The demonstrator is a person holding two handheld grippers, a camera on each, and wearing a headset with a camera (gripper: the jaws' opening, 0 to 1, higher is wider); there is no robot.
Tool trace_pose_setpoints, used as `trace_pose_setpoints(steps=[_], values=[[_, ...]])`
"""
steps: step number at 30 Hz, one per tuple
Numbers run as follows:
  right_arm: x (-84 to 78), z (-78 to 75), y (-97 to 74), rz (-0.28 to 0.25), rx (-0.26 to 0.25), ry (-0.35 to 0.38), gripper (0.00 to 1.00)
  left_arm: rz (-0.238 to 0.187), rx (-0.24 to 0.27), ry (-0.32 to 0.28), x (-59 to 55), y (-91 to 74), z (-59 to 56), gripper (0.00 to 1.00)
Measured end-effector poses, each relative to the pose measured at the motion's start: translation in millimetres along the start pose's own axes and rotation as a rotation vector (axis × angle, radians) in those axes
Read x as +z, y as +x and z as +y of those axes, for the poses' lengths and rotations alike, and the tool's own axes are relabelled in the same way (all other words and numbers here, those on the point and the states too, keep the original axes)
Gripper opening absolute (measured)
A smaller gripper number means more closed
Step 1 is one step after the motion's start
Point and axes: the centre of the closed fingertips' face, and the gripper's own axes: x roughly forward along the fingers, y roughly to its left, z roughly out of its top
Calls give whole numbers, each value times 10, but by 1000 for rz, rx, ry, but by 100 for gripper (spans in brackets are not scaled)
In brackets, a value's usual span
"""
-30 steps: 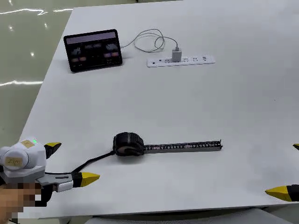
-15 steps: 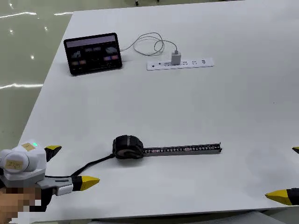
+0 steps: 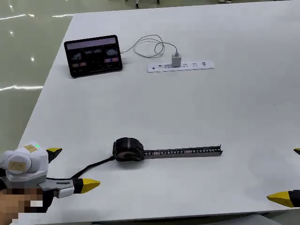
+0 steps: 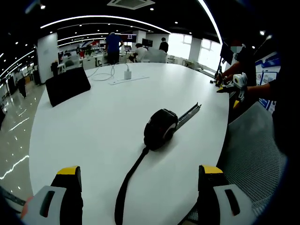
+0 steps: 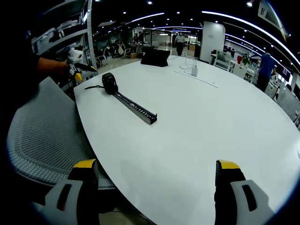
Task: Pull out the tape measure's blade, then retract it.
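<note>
Both our grippers gape empty; the left gripper [image 3: 72, 168] sits nearer the case [image 3: 128, 149], whose blade [image 3: 183, 151] stretches toward the right gripper [image 5: 156, 164].

The head camera tips a little, so the whole scene sits slightly lower in the head view. Measured against the tape measure [image 3: 128, 149], the left gripper [image 3: 73, 168] and the right gripper [image 3: 287, 175] each lie a shade nearer the near edge of the table [image 3: 187, 108] than a second ago.
</note>
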Motion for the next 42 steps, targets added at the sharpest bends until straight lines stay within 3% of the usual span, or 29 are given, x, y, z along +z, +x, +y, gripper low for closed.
trace_pose_setpoints(steps=[10,21,25,27,33,37,39,42], values=[[72,-23,96,23,24,-37,100,-10,-11,5,112,180,-116,100],[261,2,391,46,90,-98,100,19,0,-16,209,503,-291,100],[326,19,460,52,108,-119,99,19,10,-41,264,587,-325,100],[352,24,499,55,118,-125,99,24,48,-60,276,647,-290,100],[397,36,602,76,145,-161,98,25,72,-73,352,771,-377,100],[429,15,713,86,158,-181,99,-11,85,-89,473,843,-410,100],[457,27,751,88,165,-191,98,-62,105,-102,586,862,-388,100],[498,31,806,84,178,-211,97,-63,124,-130,627,889,-375,100]])
